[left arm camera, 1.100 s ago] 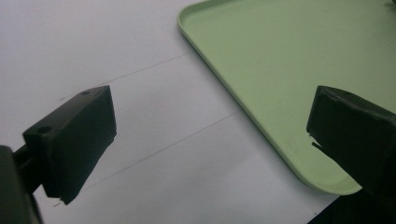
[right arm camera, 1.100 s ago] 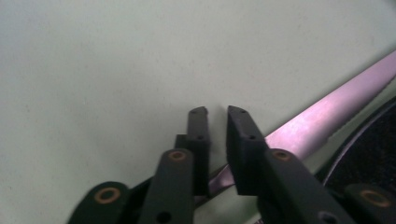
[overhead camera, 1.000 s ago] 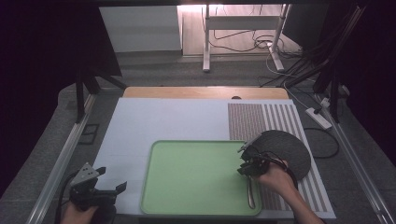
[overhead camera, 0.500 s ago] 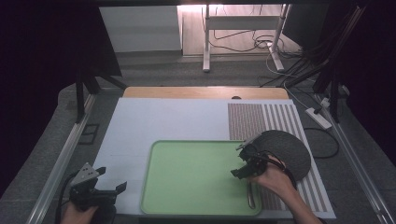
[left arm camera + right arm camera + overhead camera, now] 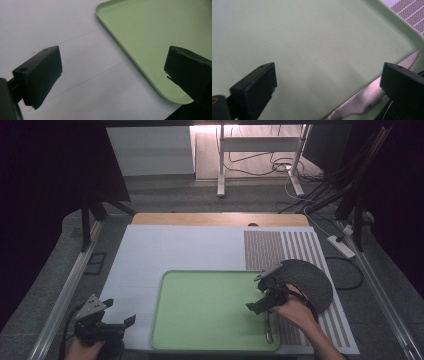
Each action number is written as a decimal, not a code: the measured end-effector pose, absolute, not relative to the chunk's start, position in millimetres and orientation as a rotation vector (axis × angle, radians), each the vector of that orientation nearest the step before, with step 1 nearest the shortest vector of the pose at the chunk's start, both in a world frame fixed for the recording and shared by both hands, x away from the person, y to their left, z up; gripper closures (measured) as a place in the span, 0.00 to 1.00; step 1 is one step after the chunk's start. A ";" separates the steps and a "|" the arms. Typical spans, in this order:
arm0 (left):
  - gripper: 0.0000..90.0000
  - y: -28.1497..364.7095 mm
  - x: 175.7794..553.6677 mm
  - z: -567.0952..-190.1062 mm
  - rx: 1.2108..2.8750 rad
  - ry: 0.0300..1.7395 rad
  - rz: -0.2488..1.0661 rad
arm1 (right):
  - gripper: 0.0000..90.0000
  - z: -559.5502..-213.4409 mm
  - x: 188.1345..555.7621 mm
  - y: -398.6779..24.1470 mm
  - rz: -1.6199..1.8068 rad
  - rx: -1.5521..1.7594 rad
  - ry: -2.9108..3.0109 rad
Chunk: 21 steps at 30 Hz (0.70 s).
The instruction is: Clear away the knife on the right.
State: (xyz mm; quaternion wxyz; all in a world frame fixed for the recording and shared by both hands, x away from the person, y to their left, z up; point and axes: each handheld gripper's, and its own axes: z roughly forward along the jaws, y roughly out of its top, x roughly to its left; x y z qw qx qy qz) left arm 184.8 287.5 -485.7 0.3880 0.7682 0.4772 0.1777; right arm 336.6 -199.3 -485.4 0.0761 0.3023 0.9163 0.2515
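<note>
Our right gripper [image 5: 256, 296] jaws just opened, apart over tray [image 5: 200, 285]; knife [image 5: 269, 330] lay along right rim. Our left gripper [image 5: 121, 311] jaws apart above bare white worktop [image 5: 165, 250].

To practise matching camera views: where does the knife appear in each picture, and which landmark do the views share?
High view: knife lies on the tray's right side, by the right gripper.
Left gripper view: not in it.
Right gripper view: knife at lower right.
Shared landmark: green tray.
</note>
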 end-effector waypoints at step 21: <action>0.03 287.7 184.8 -485.7 1.952 1.216 0.452 | 0.00 -480.5 326.4 -218.6 0.819 0.937 2.684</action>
